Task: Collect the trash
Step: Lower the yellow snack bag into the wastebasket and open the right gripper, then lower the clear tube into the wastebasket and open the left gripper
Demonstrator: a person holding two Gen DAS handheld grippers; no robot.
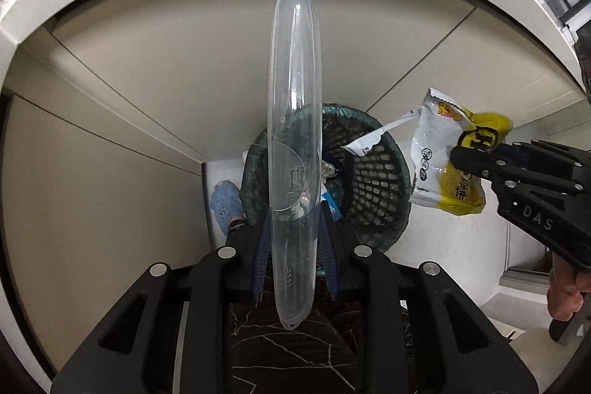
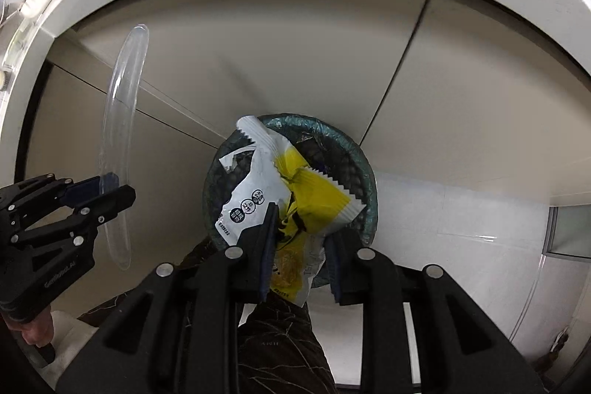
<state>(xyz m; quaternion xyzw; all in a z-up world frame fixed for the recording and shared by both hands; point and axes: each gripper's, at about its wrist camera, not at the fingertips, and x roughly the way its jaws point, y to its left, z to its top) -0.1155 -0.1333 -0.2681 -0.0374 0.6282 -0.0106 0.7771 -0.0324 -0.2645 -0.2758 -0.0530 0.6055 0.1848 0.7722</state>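
Gripping a clear lid (image 1: 293, 150) edge-on, left tongs (image 1: 293, 246) — right tongs (image 2: 300, 246) clamping a wrapper (image 2: 284, 194) — above the bin rim (image 2: 364, 165).

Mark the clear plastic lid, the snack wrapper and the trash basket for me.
clear plastic lid (image 1: 295, 120), left wrist view, middle of its edge-on rim.
snack wrapper (image 2: 255, 198), right wrist view, white printed panel.
trash basket (image 1: 373, 180), left wrist view, inner mesh wall.

Both grippers point steeply down. Left gripper (image 1: 293, 246): jaws clamped, load standing toward 12 o'clock. Right gripper (image 2: 301, 246): jaws nearly closed on its load. Hand (image 1: 565, 290) at 4 o'clock grips its handle.
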